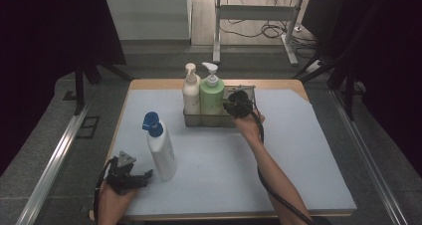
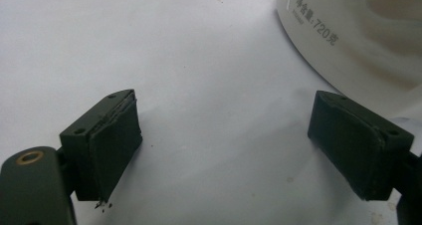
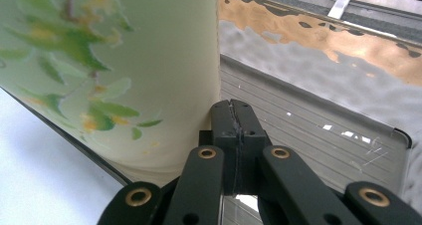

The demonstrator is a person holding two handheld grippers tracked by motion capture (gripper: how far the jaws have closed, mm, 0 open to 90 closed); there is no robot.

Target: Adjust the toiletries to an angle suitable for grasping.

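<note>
Pale blue matting is being worked over, the right gripper [image 3: 233,130] being pressed shut beside the green bottle [image 1: 212,96] already racked, while the white bottle [image 1: 161,150], unracked, is being awaited just beyond the wide-open left gripper [image 2: 224,145].

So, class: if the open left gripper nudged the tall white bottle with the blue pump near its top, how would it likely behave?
The white bottle stands tall on a narrow base, so a high push would probably tip it. Its label in the left gripper view reads 720, suggesting some weight if full. Its smooth curved wall may slip between the left gripper's jaws.
</note>
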